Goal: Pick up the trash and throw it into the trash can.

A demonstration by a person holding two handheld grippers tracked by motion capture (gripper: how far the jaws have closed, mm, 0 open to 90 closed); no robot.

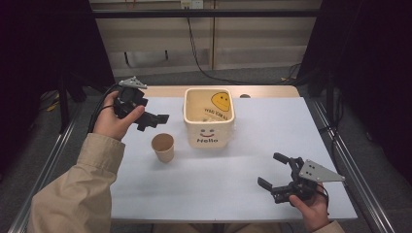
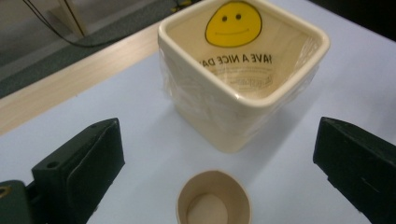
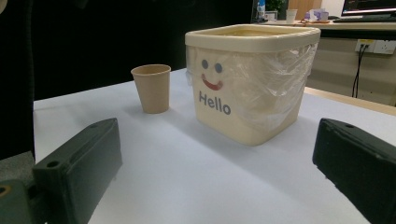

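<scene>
A brown paper cup (image 1: 163, 147) stands upright and empty on the pale table (image 1: 265, 128), just left of a cream square bin (image 1: 209, 118) lined with clear plastic and printed "Hello". My left gripper (image 1: 154, 121) hovers above and left of the cup, open, with nothing between its jaws. In the left gripper view the cup (image 2: 214, 199) lies below the wide jaws, with the bin (image 2: 243, 74) beyond it. My right gripper (image 1: 269, 169) is open and empty near the front right. In the right gripper view it faces the bin (image 3: 252, 84), with the cup (image 3: 152, 87) to the bin's left.
A bare wooden strip (image 1: 267, 91) runs along the table's far edge behind the bin. Metal rails (image 1: 347, 160) flank the table on both sides. Black cables (image 1: 204, 68) trail over the floor at the back.
</scene>
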